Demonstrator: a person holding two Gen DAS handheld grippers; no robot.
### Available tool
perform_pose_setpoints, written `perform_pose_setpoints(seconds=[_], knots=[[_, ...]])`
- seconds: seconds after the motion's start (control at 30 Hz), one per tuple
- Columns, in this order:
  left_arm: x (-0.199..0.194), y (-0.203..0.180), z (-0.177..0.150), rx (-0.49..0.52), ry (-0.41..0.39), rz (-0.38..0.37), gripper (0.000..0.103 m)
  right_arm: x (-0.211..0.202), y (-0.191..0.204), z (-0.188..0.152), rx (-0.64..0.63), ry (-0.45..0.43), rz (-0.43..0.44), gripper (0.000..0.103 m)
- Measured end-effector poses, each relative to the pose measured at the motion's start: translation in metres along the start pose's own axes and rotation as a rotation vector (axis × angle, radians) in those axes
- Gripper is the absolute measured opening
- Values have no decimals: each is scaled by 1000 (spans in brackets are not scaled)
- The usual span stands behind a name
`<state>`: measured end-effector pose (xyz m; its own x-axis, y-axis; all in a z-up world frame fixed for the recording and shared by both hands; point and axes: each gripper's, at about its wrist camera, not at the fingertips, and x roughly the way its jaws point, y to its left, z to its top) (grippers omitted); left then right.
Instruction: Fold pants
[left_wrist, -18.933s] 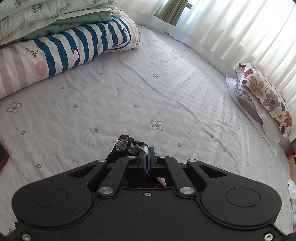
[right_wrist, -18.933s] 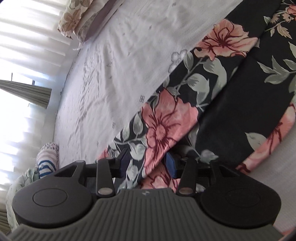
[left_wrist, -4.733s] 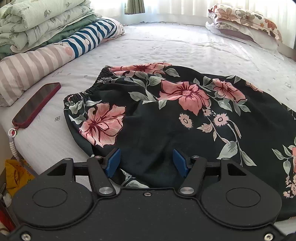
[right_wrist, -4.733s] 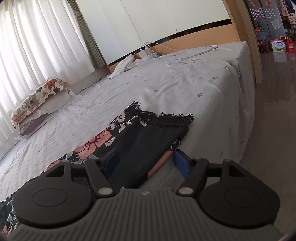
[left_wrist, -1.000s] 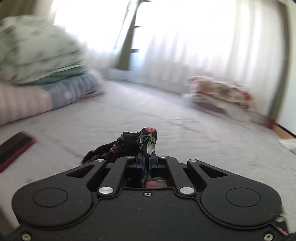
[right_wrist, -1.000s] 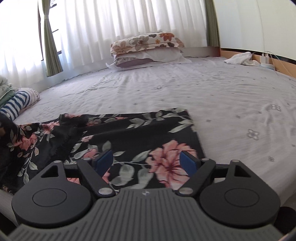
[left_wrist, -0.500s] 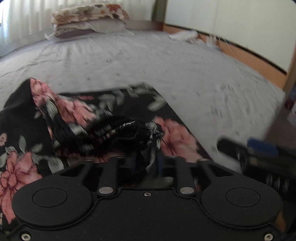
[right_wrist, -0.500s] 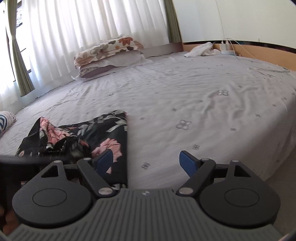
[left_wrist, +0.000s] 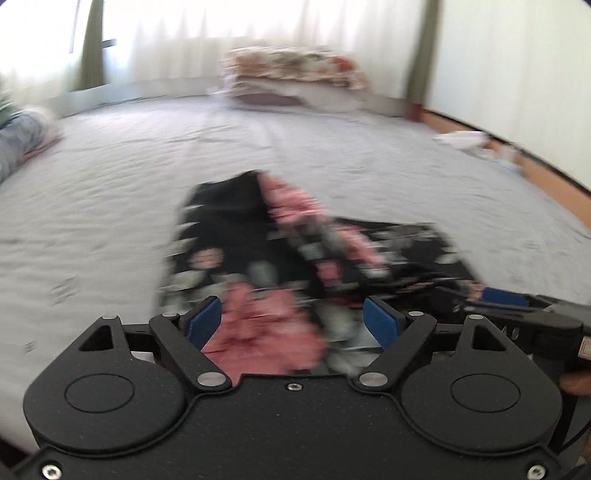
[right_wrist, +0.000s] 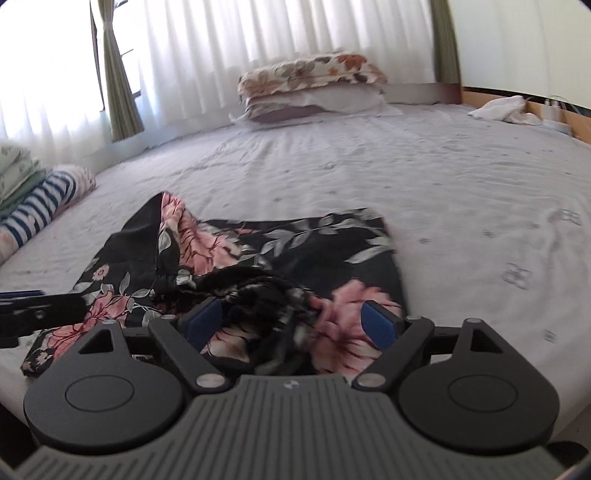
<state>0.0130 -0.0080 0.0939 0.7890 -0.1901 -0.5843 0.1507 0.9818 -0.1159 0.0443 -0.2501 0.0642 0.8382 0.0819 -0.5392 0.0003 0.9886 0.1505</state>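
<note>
Fingers (right_wrist: 380, 325) of the right gripper (right_wrist: 291, 323) and of the left gripper (left_wrist: 293, 323) are spread wide and empty, both low over the near edge of the floral pants (right_wrist: 258, 258), whose bunched fold on the bed (right_wrist: 461, 192) runs from 6 toward 10 o'clock.

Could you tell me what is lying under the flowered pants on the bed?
The pants lie bunched on the pale bedsheet, which shows all around them. Whatever sits beneath the folded layers is covered and cannot be seen.
</note>
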Motion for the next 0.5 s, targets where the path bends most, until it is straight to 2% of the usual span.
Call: perform_pose_setpoints(seconds=[0.03,0.07,0.1,0.13,0.27,0.4,0.43,0.5], knots=[[0,7,-2,-7,1,24,83,10,3,1,2,14,-9,89],[1,14,-4,-11,2,43,82,18,3,3,9,30,-15,71],[3,19,-5,-16,7,63,81,21,3,5,28,44,-14,56],[4,24,-7,-20,13,83,79,19,1,7,62,48,-16,23],[8,36,-15,-26,19,106,78,-15,-11,8,158,-12,-35,22],[20,39,-25,-7,55,115,76,-39,-21,-2,195,-15,-81,23],[24,39,-28,0,66,118,76,-38,-23,-5,190,4,-99,29],[29,38,-32,15,82,125,75,-31,-27,-13,169,54,-146,54]])
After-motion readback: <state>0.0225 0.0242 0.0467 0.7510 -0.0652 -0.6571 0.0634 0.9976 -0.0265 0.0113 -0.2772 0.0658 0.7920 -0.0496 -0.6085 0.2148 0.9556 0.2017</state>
